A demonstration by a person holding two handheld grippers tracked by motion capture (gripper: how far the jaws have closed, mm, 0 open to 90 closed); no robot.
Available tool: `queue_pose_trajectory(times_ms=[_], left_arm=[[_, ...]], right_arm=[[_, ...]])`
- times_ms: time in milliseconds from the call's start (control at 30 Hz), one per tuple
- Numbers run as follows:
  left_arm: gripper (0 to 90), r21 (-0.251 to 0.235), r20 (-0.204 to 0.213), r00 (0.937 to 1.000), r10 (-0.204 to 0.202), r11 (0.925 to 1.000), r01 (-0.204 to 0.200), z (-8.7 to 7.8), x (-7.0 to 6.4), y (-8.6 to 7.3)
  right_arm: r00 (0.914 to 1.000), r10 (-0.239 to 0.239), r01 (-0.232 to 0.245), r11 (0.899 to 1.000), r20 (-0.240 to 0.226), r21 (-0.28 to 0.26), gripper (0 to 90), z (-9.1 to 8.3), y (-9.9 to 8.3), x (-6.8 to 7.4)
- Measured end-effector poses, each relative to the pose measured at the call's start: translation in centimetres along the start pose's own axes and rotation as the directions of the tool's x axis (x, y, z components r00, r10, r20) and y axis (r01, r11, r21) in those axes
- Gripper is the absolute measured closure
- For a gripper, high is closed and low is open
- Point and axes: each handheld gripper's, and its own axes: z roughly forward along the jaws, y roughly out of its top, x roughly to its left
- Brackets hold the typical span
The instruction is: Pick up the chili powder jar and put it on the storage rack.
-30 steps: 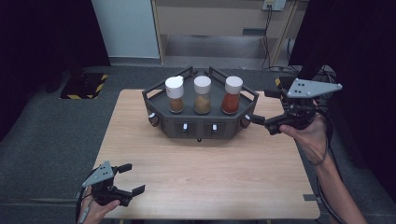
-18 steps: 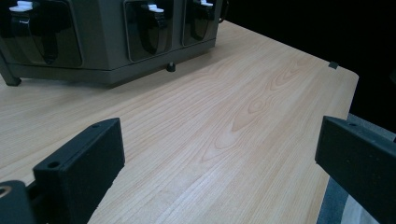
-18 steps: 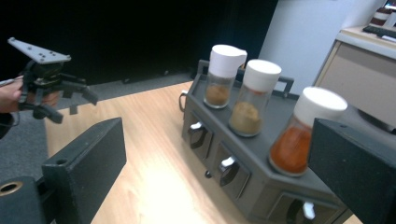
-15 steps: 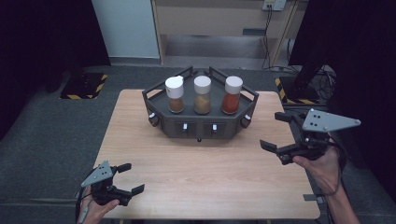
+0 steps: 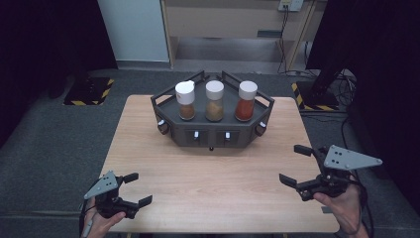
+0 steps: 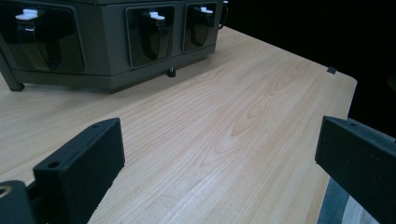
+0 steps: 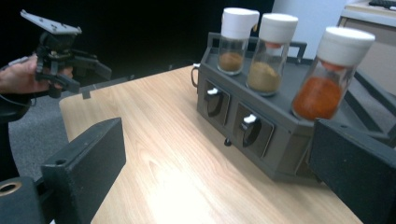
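A pale wooden surface stands on grey carpet in a dim room, carrying a dark grey hexagonal spice rack at its far middle. Three white-capped jars stand upright in a row on it: a brown spice jar, a tan spice jar and a red spice jar (nearest the right side). The left tongs hover at the near left corner, jaws wide apart and empty. The right tongs hang over the near right edge, also spread wide, gripping nothing, well apart from the rack
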Motion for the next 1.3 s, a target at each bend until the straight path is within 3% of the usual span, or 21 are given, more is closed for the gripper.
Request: queue_pose_trajectory(times_ms=[567, 867, 1300], left_arm=[[0.2, -0.023, 0.015, 0.9997, 0.02, 0.9995, -0.02, -0.3, 0.2, -0.2], [0.3, -0.027, 0.013, 0.9997, 0.019, 0.9995, -0.019, -0.3, 0.2, -0.3], [0.5, -0.029, 0.014, 0.9997, 0.019, 0.9994, -0.018, -0.2, 0.2, -0.2]], right_arm=[[0.9951, 0.095, -0.094, 0.995, -0.027, 0.039, 5.6, 0.7, -5.4, 0.3], [0.9919, 0.118, -0.115, 0.992, -0.048, 0.053, 5.7, 1.7, -6.9, 0.0], [0.9911, 0.126, -0.123, 0.991, -0.043, 0.057, 6.5, 2.4, -8.6, 0.3]])
